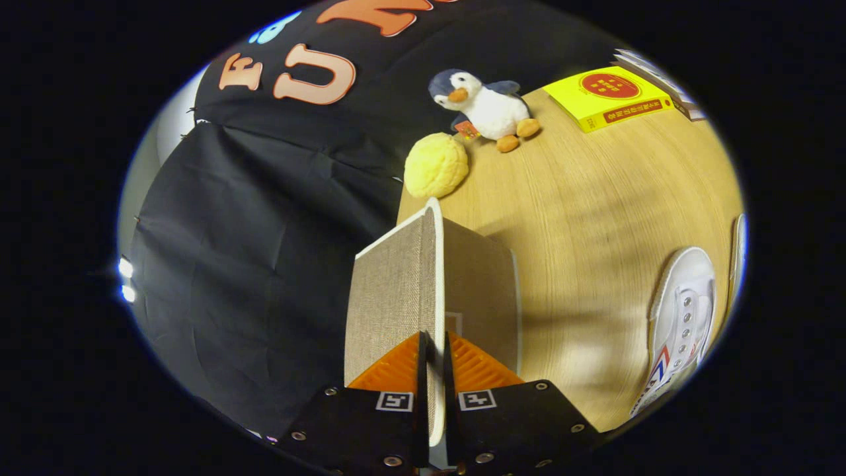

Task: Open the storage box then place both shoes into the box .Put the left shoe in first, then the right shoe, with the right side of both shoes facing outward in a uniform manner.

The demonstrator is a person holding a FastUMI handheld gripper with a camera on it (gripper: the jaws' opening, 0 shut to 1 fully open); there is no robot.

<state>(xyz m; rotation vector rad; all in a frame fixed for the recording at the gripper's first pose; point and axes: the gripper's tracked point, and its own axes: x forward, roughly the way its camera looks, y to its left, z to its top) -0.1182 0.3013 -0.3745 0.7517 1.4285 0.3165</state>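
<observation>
Tool (pixel 433 370) nearest, its two fingers drawn close together and pinching the white-edged lid (pixel 396 291) of the storage box (pixel 479 291); the lid's thin rim runs up between the fingers, one finger pressing on each face. Lid stands lifted, almost on edge, its woven beige face turned toward the cloth wall. The box itself is the same beige fabric with white trim, sitting at the near corner of the wooden bench (pixel 581 218), just ahead of the fingers.

Off to the right of the box, apart from it, a white lace-up shoe (pixel 681 317) lies on the bench, showing metal eyelets and red and blue stripes on its side. A sliver of a second white shoe (pixel 739 248) lies just beyond it, too cut off to tell more.

Farther along the bench: a yellow round plush (pixel 435 165) at the bench edge, past the lid's top corner. Just behind it, a plush penguin (pixel 486 106) with orange feet. Farthest right, a yellow book (pixel 611 96) lying flat, with a stack of other books (pixel 657 76) beside it.
</observation>
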